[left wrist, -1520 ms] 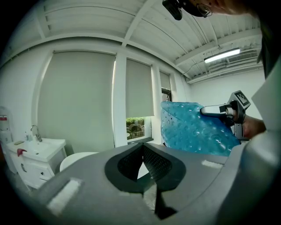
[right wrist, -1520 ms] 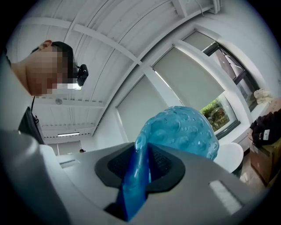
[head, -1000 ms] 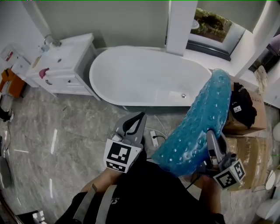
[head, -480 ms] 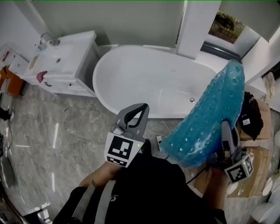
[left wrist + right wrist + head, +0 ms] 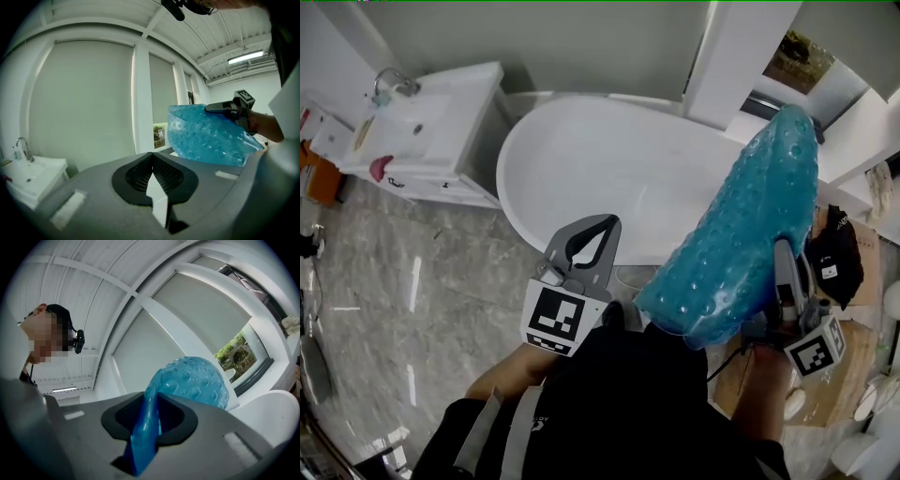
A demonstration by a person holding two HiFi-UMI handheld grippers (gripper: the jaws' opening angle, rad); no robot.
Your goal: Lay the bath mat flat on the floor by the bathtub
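Observation:
The blue bubbled bath mat (image 5: 741,234) hangs in the air, bunched and curved, over the right end of the white bathtub (image 5: 609,169). My right gripper (image 5: 782,258) is shut on the mat's lower right edge. In the right gripper view a fold of the mat (image 5: 192,380) is pinched between the jaws of that gripper (image 5: 150,401). My left gripper (image 5: 600,225) is shut and holds nothing, its tips near the tub's front rim. From the left gripper (image 5: 152,157) view, the mat (image 5: 206,138) floats to the right and does not touch that gripper.
A white vanity with a sink (image 5: 431,122) stands left of the tub. Cardboard boxes (image 5: 844,347) and a black bag (image 5: 836,261) sit at the right. A white pillar (image 5: 736,47) rises behind the tub. Grey marble floor (image 5: 412,281) stretches in front.
Both grippers have moved toward the bathtub. The mat has travelled with the right gripper and now overlaps the tub's right end. The left jaws stay shut.

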